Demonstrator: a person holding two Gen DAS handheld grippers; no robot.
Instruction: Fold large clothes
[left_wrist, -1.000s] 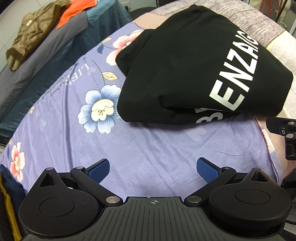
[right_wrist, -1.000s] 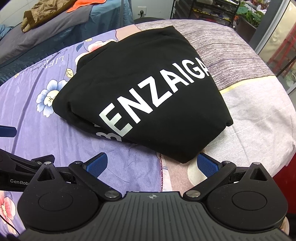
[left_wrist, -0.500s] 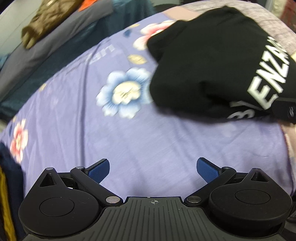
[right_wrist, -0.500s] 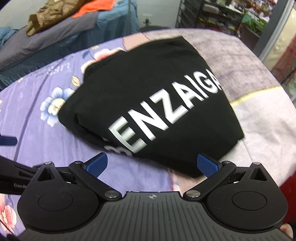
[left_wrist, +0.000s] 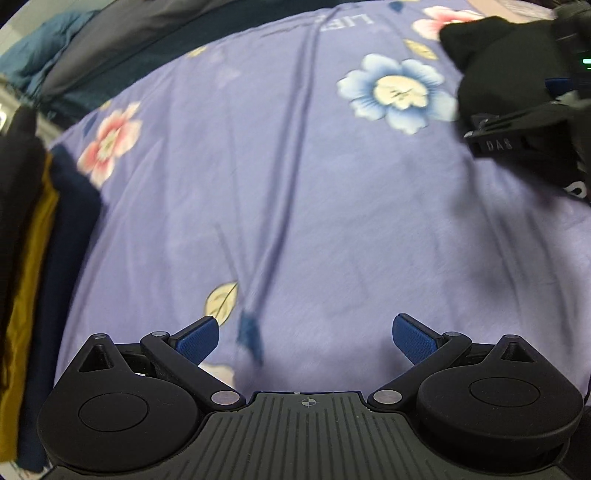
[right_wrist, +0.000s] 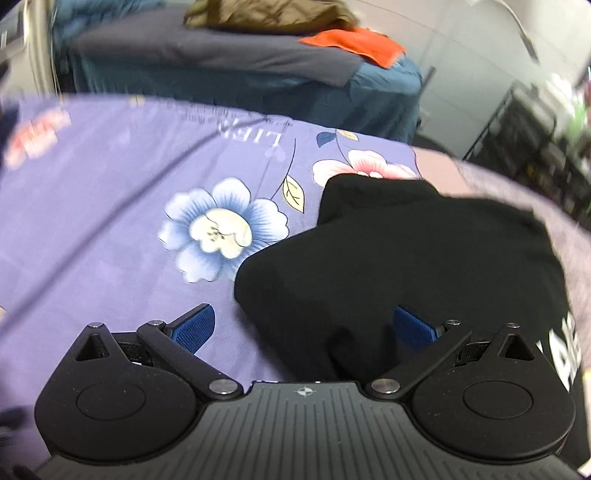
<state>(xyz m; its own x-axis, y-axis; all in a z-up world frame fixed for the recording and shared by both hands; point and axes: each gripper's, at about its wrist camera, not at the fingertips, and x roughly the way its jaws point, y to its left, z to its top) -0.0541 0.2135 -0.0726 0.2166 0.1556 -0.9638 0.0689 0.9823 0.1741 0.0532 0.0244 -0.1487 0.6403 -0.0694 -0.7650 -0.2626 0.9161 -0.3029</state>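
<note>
At the near edge of the left wrist view, the left gripper has its two blue-padded fingers spread wide apart, with nothing between them. Only the purple floral bedsheet lies beneath the gap, creased by a long fold line that runs away from the tool. A blue flower print sits farther out on the sheet. At the far right of this view, a corner of the folded black garment rests on the sheet, and the black body of the right gripper partly covers it. Along the left edge lies a stack of clothes in dark blue, mustard yellow and black.

At the near edge of the right wrist view, the right gripper is likewise spread wide. The near left corner of the black garment lies between its fingers: the right finger is over the black cloth, and the left finger is over bare sheet. The fingers do not pinch the cloth. White letters show on the garment at the right edge. The garment lies on the sheet just right of the blue flower print. Beyond the sheet stands a second bed with a grey cover, bearing a brown jacket and an orange cloth.
</note>
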